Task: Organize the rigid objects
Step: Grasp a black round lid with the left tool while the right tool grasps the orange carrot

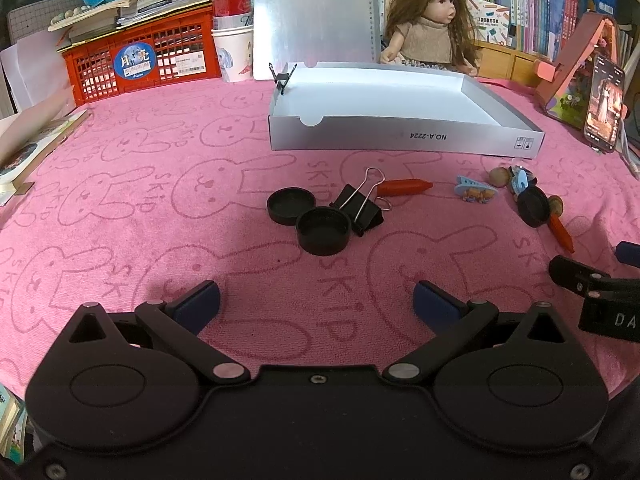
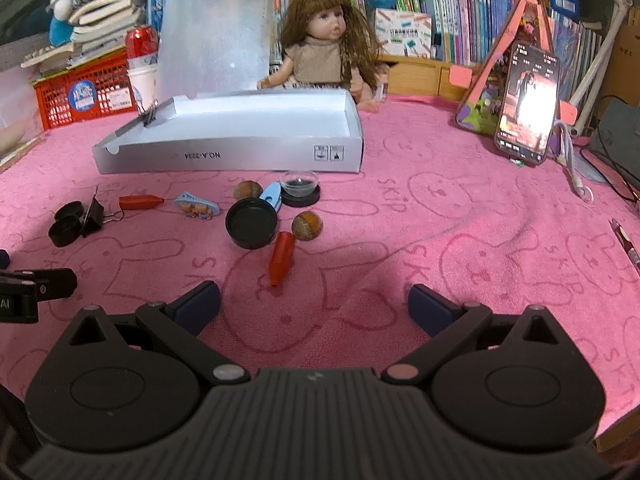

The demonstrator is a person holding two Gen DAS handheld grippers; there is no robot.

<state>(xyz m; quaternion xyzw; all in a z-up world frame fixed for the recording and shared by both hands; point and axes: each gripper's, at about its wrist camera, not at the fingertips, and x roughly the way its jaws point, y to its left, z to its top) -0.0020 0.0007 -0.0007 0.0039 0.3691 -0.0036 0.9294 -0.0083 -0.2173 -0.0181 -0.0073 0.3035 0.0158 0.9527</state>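
From the left wrist camera, the left gripper (image 1: 316, 304) hung over the pink rabbit-print cloth (image 1: 120, 208) with its blue-padded fingers (image 1: 198, 304) spread wide and nothing between them. Ahead of it lay two round black plastic caps (image 1: 291, 205) touching each other, with a black metal binder clip (image 1: 357, 209) against the nearer cap's right side. An orange crayon-shaped piece (image 1: 404, 187) lay just behind the clip. Further right sat a blue toy clip with small bear figures (image 1: 475, 193), a brown nut-like ball (image 1: 499, 177), another black cap (image 1: 533, 206) and a second orange piece (image 1: 562, 233). The shallow white cardboard box (image 1: 400, 142) stood open behind them, a small black clip (image 1: 281, 78) on its far left corner. A long-haired doll (image 1: 430, 28) sat behind the box, and a red plastic crate (image 1: 140, 60) stood at the left.

From the right wrist camera, the right gripper (image 2: 314, 304) was likewise wide open and empty. In front of it lay the second orange piece (image 2: 281, 258), touching the black cap (image 2: 251, 222), with a brown ball (image 2: 307, 225) just to its right. A clear dome on a black base (image 2: 300, 189) stood nearer the box (image 2: 240, 152). The two caps and binder clip (image 2: 93, 212) lay well to the left. A phone with a lit screen (image 2: 528, 108) leaned at the right.
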